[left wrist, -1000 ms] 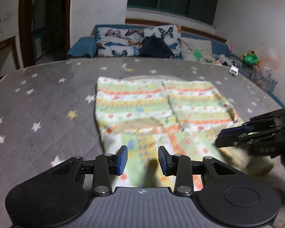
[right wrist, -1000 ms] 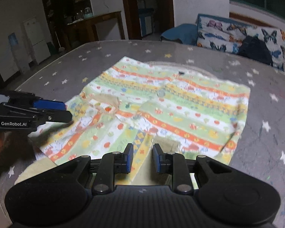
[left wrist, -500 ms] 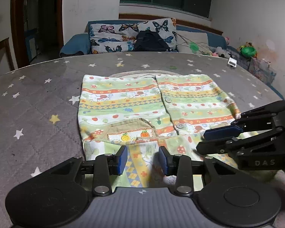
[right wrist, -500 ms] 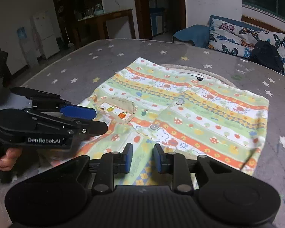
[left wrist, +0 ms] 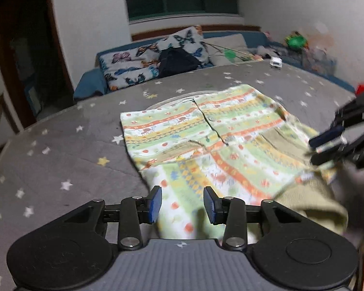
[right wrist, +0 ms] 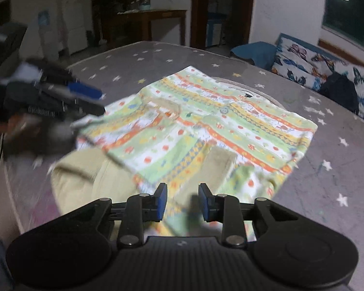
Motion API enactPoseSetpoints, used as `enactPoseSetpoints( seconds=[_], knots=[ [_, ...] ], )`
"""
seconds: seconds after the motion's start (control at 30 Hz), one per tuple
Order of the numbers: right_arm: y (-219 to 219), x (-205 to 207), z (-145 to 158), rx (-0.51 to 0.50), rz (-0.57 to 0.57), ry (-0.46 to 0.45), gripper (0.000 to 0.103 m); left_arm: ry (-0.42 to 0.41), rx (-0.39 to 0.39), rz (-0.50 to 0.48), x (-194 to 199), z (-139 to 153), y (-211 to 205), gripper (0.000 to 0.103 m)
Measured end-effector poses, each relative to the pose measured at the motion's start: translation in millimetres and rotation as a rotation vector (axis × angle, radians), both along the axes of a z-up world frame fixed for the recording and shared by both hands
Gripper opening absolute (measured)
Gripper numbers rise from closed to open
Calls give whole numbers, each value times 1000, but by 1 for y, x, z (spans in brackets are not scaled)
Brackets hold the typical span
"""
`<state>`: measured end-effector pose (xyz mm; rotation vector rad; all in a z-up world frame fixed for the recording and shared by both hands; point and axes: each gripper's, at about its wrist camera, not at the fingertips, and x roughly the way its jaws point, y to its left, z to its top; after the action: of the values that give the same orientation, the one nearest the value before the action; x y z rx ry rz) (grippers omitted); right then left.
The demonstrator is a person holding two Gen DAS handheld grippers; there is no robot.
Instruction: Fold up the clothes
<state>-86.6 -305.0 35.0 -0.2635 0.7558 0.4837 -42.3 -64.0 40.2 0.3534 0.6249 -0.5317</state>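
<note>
A striped shirt (left wrist: pixel 206 135) lies partly folded on the starred surface (left wrist: pixel 60 150), left gripper (left wrist: pixel 182 205) and right gripper (right wrist: pixel 182 202) both apart, empty, at its near hem, probably mid-fold, needing a firm hem grasp

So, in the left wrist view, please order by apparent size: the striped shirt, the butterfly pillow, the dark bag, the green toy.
1. Striped shirt, by far the largest; it is also nearest.
2. Butterfly pillow.
3. Dark bag.
4. Green toy, the smallest.
The last three lie farther away, so their true sizes remain unsure.
</note>
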Motion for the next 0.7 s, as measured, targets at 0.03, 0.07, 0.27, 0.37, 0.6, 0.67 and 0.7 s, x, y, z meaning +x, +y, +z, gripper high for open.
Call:
enactPoseSetpoints(
  seconds=[0.03, 0.07, 0.27, 0.37, 0.6, 0.67, 0.7],
  knots=[
    [-1, -6, 1, -16, 13, -2, 34, -7, 24, -21, -6, -1, 1, 43],
    [-1, -12, 2, -33, 29, -3, 35, -14, 49, -43, -11, -3, 2, 43],
    [16, -44, -5, -164, 184, -26, 42, -49, 162, -160, -40, -21, -6, 44],
    [26, -50, -13, -207, 248, -37, 43, -57, 167, -204, -48, -24, -11, 44],
    [36, -49, -14, -150, 271, -86, 41, -126, 179, -273, -57, -28, -23, 48],
    [32, -44, -10, -102, 252, -79, 30, -135, 185, -293, -57, -30, -27, 48],
    [29, -42, -7, -76, 238, -74, 24, -138, 184, -301, -57, -31, -28, 48]
  ],
)
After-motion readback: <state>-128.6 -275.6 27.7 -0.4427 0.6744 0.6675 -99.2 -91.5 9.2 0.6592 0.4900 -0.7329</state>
